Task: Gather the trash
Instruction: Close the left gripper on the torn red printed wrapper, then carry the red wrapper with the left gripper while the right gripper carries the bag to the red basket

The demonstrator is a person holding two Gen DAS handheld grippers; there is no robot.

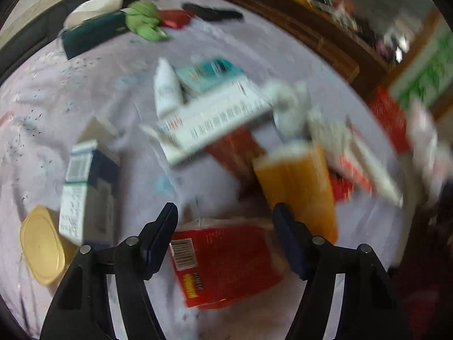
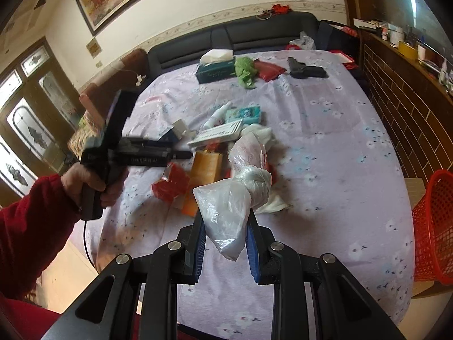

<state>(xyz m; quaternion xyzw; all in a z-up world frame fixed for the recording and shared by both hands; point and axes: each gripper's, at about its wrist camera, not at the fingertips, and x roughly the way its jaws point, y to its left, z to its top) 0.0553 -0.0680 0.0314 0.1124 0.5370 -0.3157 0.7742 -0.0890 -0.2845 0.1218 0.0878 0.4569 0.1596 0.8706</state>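
Tongs, right [image 2: 225, 236]: closed on knotted plastic bag [image 2: 226, 215], lifted above bed [image 2: 325, 141].
Tongs, left [image 1: 225, 228]: parted, empty, over red carton [image 1: 226, 263].
Handling: bag light, soft, slippery; take it below the knot.
Count: one bag held; orange box [image 2: 205, 167] at 12 o'clock; one red basket [image 2: 433, 226] at 3 o'clock.

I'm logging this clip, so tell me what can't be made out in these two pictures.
- Print on the white box: left wrist view, motion blur.
- Contents of the knotted plastic bag in the right gripper: cloudy plastic.
- Red basket: cut off by the right edge.
- Shelf items: too small.
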